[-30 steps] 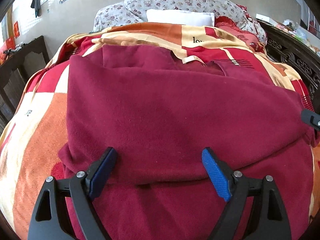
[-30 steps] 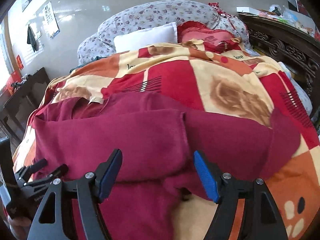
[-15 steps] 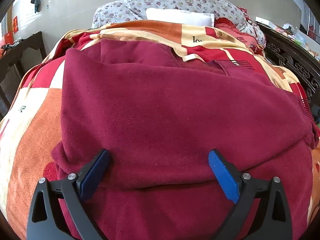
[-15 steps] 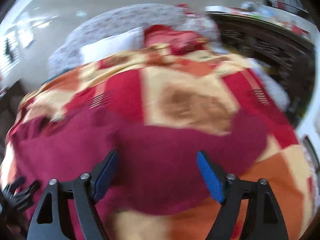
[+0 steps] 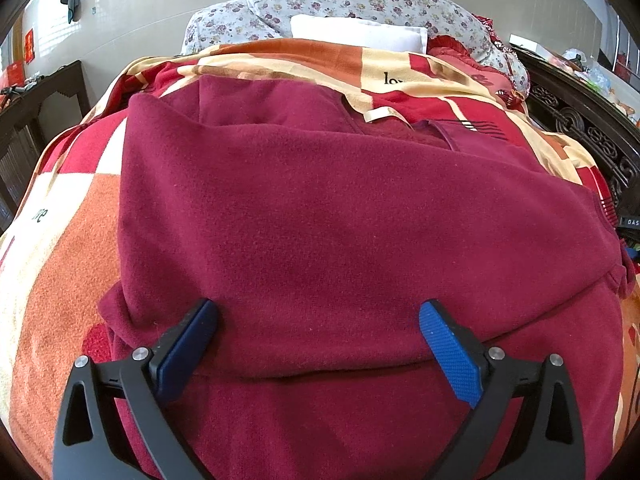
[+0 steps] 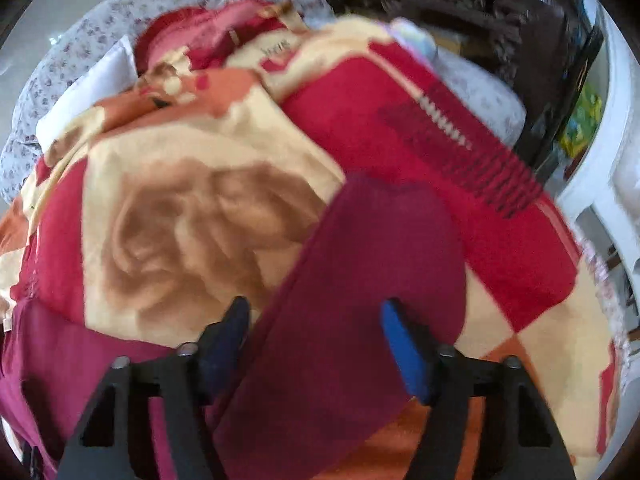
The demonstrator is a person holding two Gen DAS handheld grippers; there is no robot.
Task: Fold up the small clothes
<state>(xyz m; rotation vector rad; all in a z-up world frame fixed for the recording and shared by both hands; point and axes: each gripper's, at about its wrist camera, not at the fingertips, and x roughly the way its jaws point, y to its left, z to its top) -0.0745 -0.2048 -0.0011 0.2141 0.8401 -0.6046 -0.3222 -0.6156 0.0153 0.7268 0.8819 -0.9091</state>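
Observation:
A maroon fleece sweater (image 5: 340, 220) lies spread on the patterned blanket (image 5: 60, 280), with a folded layer on top whose edge runs just in front of my left gripper (image 5: 319, 308). That gripper hovers open and wide over this fold, and its blue pads (image 5: 448, 352) grip nothing. In the blurred right wrist view, the sweater's sleeve (image 6: 384, 248) stretches diagonally across the blanket (image 6: 180, 220). My right gripper (image 6: 315, 312) sits over the sleeve near its end. Its jaws are closing, with the sleeve between them and the pads apart from the cloth.
White and floral pillows (image 5: 360, 36) are piled at the head of the bed. A dark carved wooden frame (image 5: 580, 120) runs along the right side, also seen as the frame (image 6: 440, 4). White furniture (image 6: 612, 160) stands past the bed's right edge.
The right gripper has swung right from the sweater's body to the outstretched sleeve, rolling as it went, and its jaws are narrower. The left gripper stayed put and opened slightly wider.

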